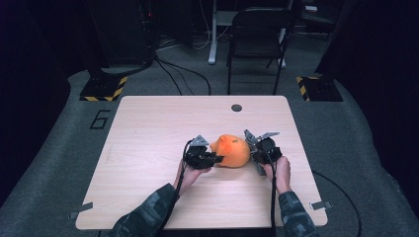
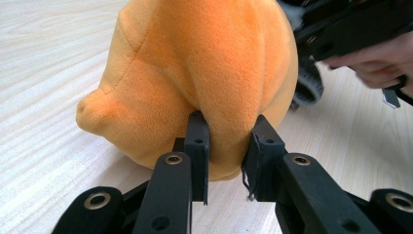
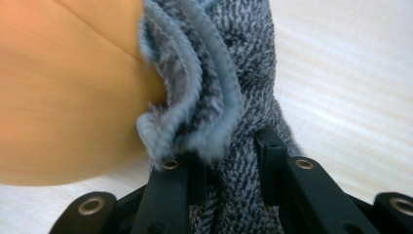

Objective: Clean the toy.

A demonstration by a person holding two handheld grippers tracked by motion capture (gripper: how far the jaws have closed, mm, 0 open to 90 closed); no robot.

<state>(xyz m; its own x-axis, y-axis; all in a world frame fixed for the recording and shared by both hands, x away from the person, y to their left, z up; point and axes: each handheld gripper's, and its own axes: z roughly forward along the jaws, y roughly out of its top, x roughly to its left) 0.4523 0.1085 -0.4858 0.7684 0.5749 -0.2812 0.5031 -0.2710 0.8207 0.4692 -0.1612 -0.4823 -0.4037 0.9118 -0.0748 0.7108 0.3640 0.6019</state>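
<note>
Item: orange plush toy (image 1: 230, 151), rounded, with a stubby nub at one side; it lies on the light wood table (image 1: 148, 128), just right of centre in the high view, between both tools. Left gripper (image 1: 216, 159), held by the left hand (image 1: 190, 173): jaws partly closed, pinching a fold of the plush at its lower edge; in the left gripper view the pads (image 2: 197, 146) press into the orange fabric (image 2: 204, 73) at frame centre. Right gripper (image 1: 255, 150), held by the right hand (image 1: 281, 170): jaws closed on a grey-blue knitted cloth (image 3: 229, 97) bunched against the toy's side (image 3: 63, 97). Background, upper frame of the high view: dark folding chair (image 1: 259, 37) and floor cables (image 1: 183, 74).
</note>
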